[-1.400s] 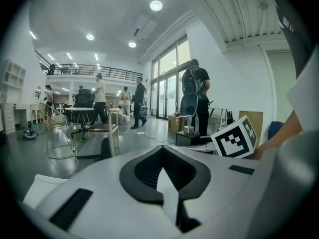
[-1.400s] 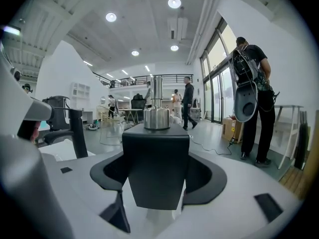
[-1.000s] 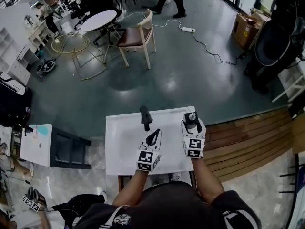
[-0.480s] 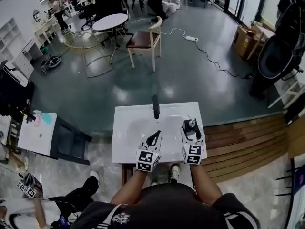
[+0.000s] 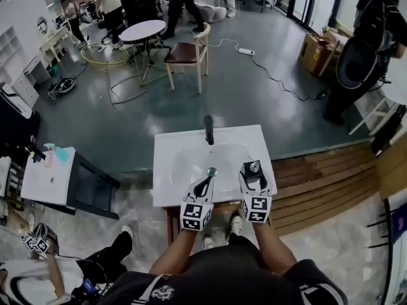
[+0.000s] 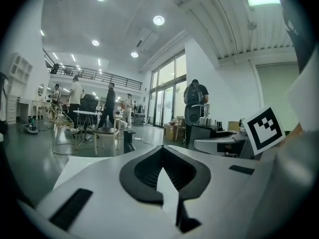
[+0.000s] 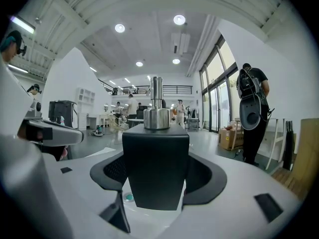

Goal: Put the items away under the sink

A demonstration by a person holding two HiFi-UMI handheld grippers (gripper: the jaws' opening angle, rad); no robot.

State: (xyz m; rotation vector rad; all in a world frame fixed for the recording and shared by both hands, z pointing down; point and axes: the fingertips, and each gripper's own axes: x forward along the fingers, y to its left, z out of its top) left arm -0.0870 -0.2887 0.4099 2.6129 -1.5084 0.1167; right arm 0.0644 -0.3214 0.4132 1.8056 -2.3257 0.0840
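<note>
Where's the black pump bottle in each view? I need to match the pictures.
Head view: bottle gripped in the right tool, over the sink's right part.
Left gripper view: not in it.
Right gripper view: dead centre, between the jaws.
Shared landmark: person with backpack.

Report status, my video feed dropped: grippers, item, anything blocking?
Left gripper shut, empty. Right gripper shut on black pump bottle, above white sink. Nothing blocking in view.
</note>
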